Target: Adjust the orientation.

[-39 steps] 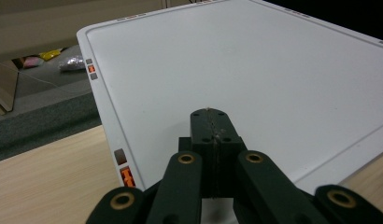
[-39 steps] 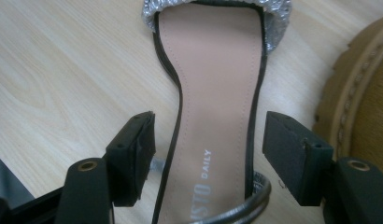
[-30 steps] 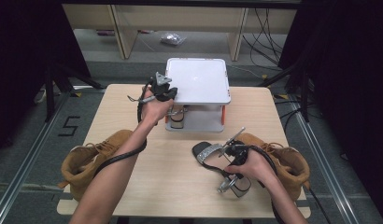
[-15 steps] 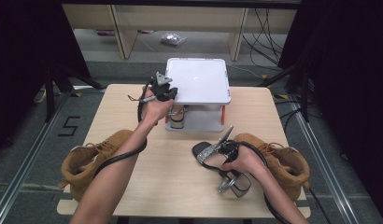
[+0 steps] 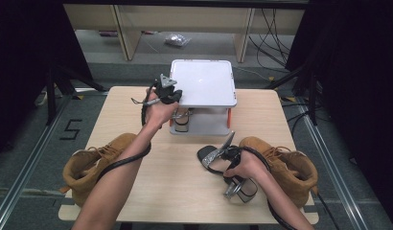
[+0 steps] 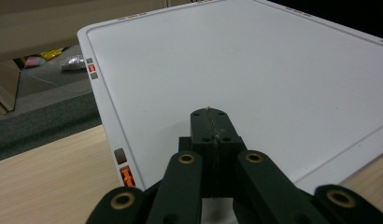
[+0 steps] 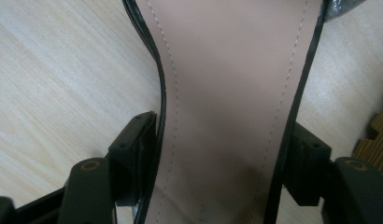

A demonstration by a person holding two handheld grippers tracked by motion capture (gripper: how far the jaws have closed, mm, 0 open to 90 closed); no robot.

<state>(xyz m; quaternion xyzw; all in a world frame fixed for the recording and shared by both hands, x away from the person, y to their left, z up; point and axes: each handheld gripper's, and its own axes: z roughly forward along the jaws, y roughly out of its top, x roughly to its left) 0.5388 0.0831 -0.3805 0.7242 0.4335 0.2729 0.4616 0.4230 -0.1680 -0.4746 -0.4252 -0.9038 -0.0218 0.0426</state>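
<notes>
My right gripper [image 5: 231, 159] is shut on a black heeled sandal [image 5: 211, 155] at the waist of its sole, low over the table's front right. In the right gripper view the beige insole [image 7: 227, 93] runs between the two pads [image 7: 133, 154], which press on its black edges. My left gripper [image 5: 171, 94] is shut with nothing in it and hovers over the near left corner of a white rack's top shelf [image 5: 204, 84]. In the left gripper view its closed fingertips [image 6: 210, 122] hang just above that white top shelf [image 6: 255, 60].
Another sandal [image 5: 181, 120] stands on the rack's lower level under the top shelf. A tan boot [image 5: 96, 160] lies at the table's front left and a second tan boot [image 5: 281, 160] at the front right, close behind my right hand. The wooden table [image 5: 137, 110] ends near both boots.
My right hand has shifted a little to the left and sunk slightly with the sandal in its grip. The left hand has kept still over the rack.
</notes>
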